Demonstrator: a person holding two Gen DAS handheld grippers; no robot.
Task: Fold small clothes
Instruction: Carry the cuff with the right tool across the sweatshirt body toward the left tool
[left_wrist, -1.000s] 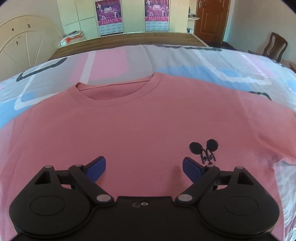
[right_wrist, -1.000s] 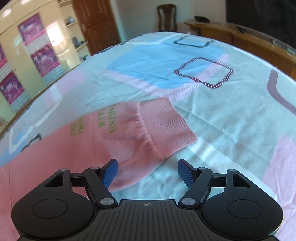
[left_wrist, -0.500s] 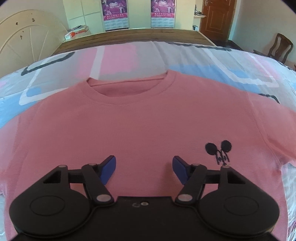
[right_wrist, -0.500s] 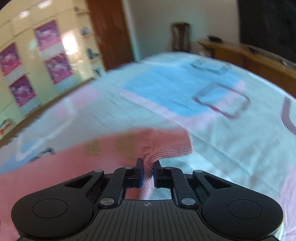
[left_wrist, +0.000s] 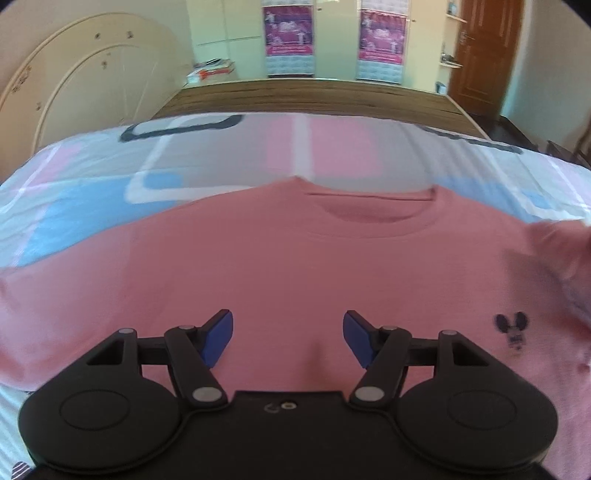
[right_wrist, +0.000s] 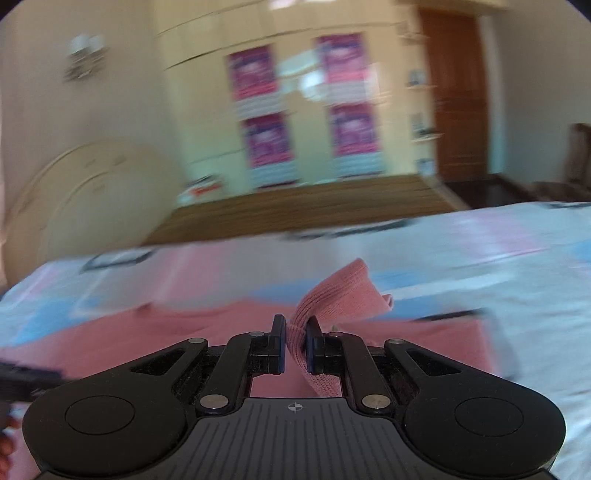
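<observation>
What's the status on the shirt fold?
Right gripper shut on sleeve cuff, lifted. Left gripper open above pink shirt, flat on bed. Nothing in the way.

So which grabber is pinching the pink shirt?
The right gripper: its fingers are shut on the pink shirt's ribbed sleeve cuff. The left gripper is open, nothing between its fingers.
</observation>
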